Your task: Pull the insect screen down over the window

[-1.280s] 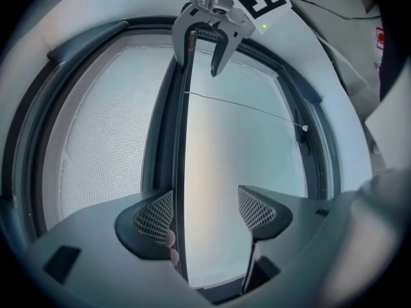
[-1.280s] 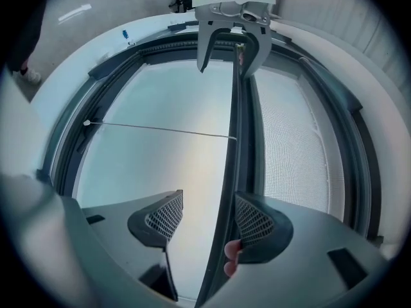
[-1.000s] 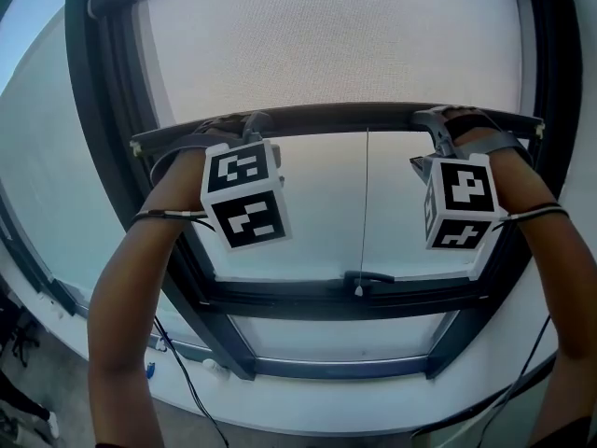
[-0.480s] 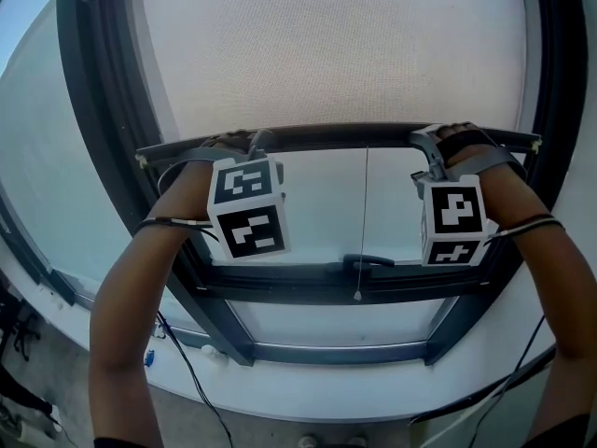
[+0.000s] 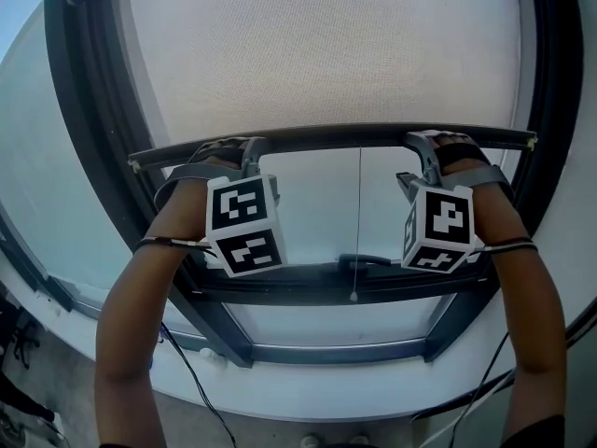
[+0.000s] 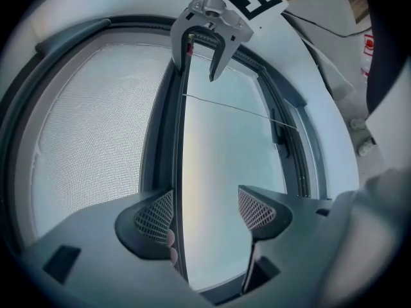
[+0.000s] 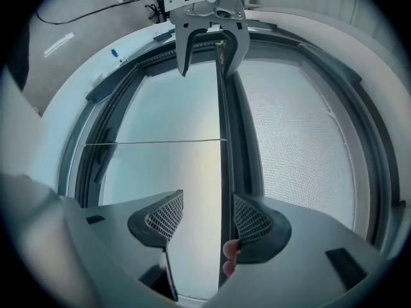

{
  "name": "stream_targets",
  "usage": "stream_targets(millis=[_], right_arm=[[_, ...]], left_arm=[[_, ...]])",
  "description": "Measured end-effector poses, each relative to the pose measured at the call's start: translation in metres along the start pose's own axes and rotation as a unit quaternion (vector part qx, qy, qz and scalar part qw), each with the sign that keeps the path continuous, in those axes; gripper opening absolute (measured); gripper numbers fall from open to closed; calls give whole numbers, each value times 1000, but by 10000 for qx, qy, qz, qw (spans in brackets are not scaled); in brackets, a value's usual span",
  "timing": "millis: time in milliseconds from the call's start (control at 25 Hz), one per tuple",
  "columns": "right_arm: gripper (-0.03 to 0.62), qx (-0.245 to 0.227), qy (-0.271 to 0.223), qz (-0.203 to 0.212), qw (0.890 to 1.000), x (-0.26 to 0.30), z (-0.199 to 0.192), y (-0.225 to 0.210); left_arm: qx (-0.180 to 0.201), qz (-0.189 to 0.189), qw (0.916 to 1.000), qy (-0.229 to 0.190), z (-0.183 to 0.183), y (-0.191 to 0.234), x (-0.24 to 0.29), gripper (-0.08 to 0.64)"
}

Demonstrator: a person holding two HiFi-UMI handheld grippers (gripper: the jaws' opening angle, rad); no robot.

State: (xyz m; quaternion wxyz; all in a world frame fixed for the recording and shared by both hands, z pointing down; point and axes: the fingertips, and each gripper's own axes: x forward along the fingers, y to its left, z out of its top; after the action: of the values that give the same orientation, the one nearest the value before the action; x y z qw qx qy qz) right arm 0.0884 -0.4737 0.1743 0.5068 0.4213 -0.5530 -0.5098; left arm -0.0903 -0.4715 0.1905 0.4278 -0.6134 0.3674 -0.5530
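Note:
The pale mesh insect screen (image 5: 326,54) covers the upper part of the dark-framed window; its dark bottom bar (image 5: 326,136) runs across the middle. My left gripper (image 5: 247,149) and right gripper (image 5: 424,147) both hook over that bar, one near each end. In the left gripper view the gripper (image 6: 205,213) is open and the bar (image 6: 180,146) runs along the inside of its left jaw. The right gripper (image 7: 207,217) is open too, with the bar (image 7: 225,127) against its right jaw. A fingertip shows behind the bar at each gripper.
A thin pull cord (image 5: 358,222) hangs from the bar's middle down to the window handle (image 5: 368,261) on the lower frame. Bare glass (image 5: 308,203) lies between bar and frame. Below are a white sill (image 5: 308,395) and trailing cables (image 5: 187,381).
The bar has come down towards the lower frame with both grippers on it, so the strip of bare glass is narrower. Both grippers stay open.

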Motion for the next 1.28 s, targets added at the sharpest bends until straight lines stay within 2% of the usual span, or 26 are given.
stream_targets(millis=[320,640,1000,1120,1280], right_arm=[[245,58,185,-302,9994,2,1,-1],[245,-13,208,-210,9996,6,1,23],[245,3,250,-252,9994,14,1,86],[245,71,252,-366,9990,16,1,96],[245,142,253,-255,9993,18,1,115]], left_arm=[[-44,394,9992,-78,0,1,2,319],[-115,268,9994,-161,1,-21,10,319],[-120,304,9994,-109,2,-76,32,319],[-214,394,9989,-105,3,-85,36,319],[-415,222,9986,-240,5,-102,42,319]])
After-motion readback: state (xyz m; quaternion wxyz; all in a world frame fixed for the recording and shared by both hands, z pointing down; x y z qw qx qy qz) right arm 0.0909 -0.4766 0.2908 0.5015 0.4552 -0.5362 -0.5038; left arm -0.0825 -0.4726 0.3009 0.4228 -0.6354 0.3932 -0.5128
